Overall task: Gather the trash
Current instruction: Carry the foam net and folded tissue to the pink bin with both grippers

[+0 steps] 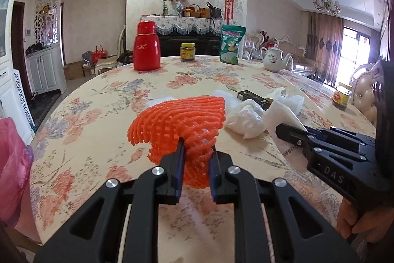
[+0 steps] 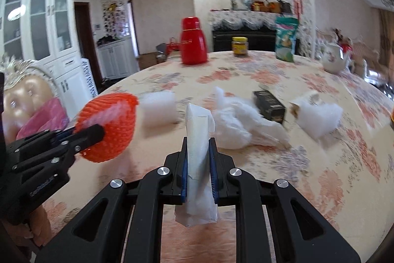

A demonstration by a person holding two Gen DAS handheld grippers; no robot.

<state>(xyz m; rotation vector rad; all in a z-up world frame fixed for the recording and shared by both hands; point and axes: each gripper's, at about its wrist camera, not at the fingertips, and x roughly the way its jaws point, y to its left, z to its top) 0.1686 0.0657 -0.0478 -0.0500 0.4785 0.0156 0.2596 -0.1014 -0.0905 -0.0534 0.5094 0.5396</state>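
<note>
Two grabs going: my left fingers point(image 1: 197, 152) are clamped on the orange foam net point(image 1: 182, 122), right fingers point(image 2: 199, 147) on a folded tissue point(image 2: 199, 164), both above the desk's point(image 1: 98, 95) near edge. Pink bag point(image 1: 12, 159), probably the bin liner, hangs off the left edge; carry both over without loosening.

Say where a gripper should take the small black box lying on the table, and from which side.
Grip the black box across its two long sides, coming from above. It lies flat, and crumpled white plastic crowds its left, so a level approach would likely snag.

Orange foam net point(image 1: 179, 125) and white tissue point(image 2: 199, 164) lifted, crumpled tissues point(image 2: 236, 125) on floral table point(image 2: 270, 164)
</note>
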